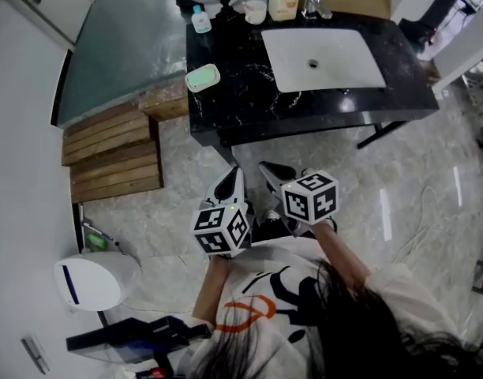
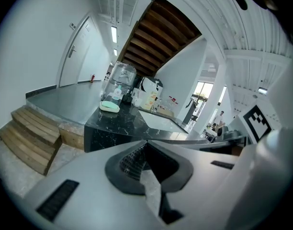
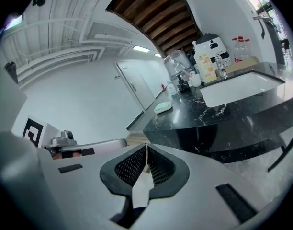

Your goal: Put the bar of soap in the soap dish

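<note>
Right tool (image 3: 146, 150) closed, empty, wooden steps (image 2: 29, 135) clear in left gripper view

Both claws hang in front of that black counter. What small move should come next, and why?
Probably ease forward toward the pale green soap piece on the black counter. The left claw and right claw are both shut and empty, over the floor, well short of it.
</note>
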The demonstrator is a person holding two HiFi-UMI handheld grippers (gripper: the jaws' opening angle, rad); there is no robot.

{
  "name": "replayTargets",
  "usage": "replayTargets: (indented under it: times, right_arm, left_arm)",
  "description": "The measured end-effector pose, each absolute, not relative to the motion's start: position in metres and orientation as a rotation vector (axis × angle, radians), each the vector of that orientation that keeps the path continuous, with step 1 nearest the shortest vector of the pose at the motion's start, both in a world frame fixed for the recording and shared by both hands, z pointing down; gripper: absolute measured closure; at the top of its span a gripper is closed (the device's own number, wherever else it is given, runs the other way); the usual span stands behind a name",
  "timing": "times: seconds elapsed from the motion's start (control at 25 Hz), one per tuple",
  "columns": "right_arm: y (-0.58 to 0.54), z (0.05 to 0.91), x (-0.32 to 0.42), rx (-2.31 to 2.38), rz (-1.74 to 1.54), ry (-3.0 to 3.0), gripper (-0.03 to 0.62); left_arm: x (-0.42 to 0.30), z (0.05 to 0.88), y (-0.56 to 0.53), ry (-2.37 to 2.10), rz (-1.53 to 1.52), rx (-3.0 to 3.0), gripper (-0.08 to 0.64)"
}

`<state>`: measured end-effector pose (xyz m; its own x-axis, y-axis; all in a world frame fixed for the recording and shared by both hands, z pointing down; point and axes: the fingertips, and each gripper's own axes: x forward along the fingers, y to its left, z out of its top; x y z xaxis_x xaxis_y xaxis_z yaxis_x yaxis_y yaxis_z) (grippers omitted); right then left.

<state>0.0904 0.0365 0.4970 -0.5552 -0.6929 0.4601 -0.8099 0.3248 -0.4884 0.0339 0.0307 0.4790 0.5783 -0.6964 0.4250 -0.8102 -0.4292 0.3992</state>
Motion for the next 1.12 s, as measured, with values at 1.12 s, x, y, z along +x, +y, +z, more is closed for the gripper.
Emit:
replayTargets:
  times: [1.12]
  right_arm:
    - [0.072,0.484,0.061,1.417,1.103,-2.472,0.575]
  left_arm:
    - [0.005,0.470,0.075,-1.202,0.308,2.272,0.558]
